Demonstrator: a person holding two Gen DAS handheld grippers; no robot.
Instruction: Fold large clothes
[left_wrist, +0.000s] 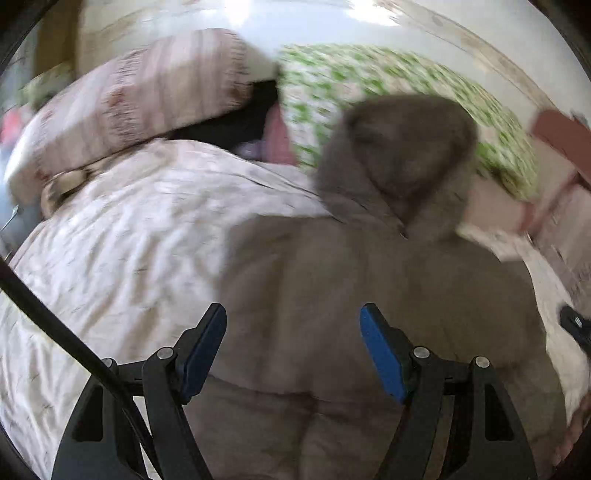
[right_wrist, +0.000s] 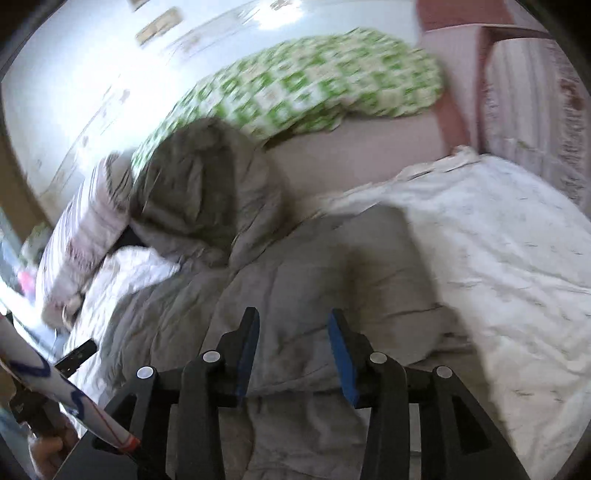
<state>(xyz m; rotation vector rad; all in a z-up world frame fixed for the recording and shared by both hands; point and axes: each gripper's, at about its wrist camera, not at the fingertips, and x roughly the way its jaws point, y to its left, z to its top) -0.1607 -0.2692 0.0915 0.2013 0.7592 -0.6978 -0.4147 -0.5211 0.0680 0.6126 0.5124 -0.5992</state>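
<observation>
A grey-brown hooded jacket lies spread on a bed, hood toward the pillows. It also shows in the right wrist view, with its hood at upper left. My left gripper is open and empty, hovering over the jacket's lower body. My right gripper is open and empty, above the jacket's middle. Both views are motion-blurred.
A crumpled white duvet covers the bed under the jacket and shows at the right in the right wrist view. A green-patterned pillow and a pink striped pillow lie at the head. A red-brown headboard stands behind.
</observation>
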